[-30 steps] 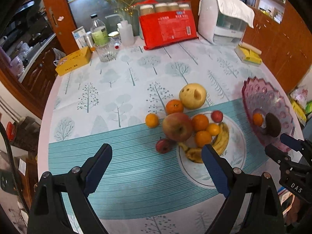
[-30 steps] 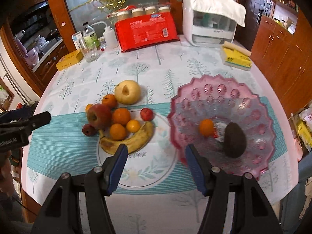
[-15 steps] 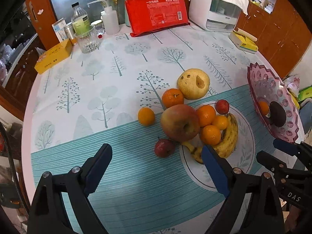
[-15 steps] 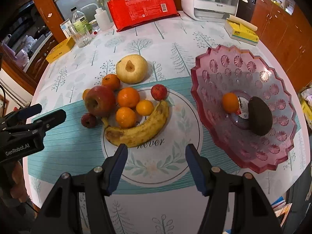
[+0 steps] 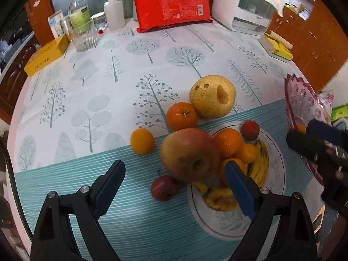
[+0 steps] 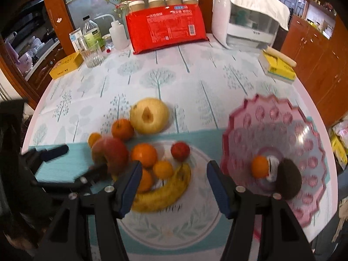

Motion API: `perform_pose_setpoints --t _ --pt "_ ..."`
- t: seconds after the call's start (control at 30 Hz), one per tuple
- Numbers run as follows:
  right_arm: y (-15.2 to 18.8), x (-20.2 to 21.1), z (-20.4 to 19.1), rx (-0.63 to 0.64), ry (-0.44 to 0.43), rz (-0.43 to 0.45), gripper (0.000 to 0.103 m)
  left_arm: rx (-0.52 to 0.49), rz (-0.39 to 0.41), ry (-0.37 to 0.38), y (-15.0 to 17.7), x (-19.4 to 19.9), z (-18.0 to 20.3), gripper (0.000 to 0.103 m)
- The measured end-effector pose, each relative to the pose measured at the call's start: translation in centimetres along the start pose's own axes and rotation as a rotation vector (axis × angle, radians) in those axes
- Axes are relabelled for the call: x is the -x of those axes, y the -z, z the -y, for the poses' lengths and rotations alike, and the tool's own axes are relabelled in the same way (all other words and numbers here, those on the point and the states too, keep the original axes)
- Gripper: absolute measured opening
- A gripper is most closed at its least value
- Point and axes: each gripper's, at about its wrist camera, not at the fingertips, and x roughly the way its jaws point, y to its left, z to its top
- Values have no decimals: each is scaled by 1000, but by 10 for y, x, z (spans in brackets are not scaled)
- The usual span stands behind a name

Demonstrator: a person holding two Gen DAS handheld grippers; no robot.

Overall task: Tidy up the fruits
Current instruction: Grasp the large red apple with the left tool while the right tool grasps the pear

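A large red-yellow apple (image 5: 189, 154) leans on the rim of a white plate (image 5: 277, 158) that holds oranges and a banana (image 5: 260, 167). My left gripper (image 5: 174, 169) hovers open just above and in front of the apple, and a small dark red apple (image 5: 164, 188) lies below its span. A small orange (image 5: 142, 141), a tangerine (image 5: 181, 116) and a yellow pear (image 5: 212, 96) lie on the cloth. My right gripper (image 6: 174, 168) is open over the banana (image 6: 165, 192), holding nothing. The pink glass bowl (image 6: 282, 117) on the right holds an orange (image 6: 260, 166) and an avocado (image 6: 288, 178).
At the back of the round table stand a red package (image 5: 171, 4), a white appliance (image 5: 245, 8), bottles and a glass (image 5: 83, 37). A yellow box (image 5: 46, 54) lies at the left edge, and yellow sponges (image 5: 276, 49) at the right. Wooden cabinets surround the table.
My left gripper has come down closer to the large apple. My right gripper has shifted left, from between plate and bowl to over the plate. Both stay open.
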Motion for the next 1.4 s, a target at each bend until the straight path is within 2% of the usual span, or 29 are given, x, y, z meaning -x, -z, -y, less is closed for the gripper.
perform_pose_setpoints --t 0.1,0.2,0.4,0.57,0.77,1.0,1.3,1.4 --pt "-14 -13 1 7 -23 -17 62 52 -10 -2 0 -10 -2 91" --pt "-27 -27 3 9 -59 -38 62 124 -37 27 0 -22 -3 86" --pt "-50 -55 7 -4 -97 -75 62 205 -59 33 0 -37 -1 83" --pt "-60 -69 14 -38 -144 -97 62 242 -71 58 -3 -46 3 70" --pt "-66 -79 15 -48 -210 -113 62 286 -61 70 -6 -50 0 70" --pt "-72 -88 17 -52 -236 -126 63 379 -82 169 -5 -57 -17 70" --pt "-77 -96 14 -41 -262 -138 63 413 -89 195 3 -50 -28 69" --pt "-78 -102 7 -20 -253 -144 64 400 -101 172 4 -48 -31 69"
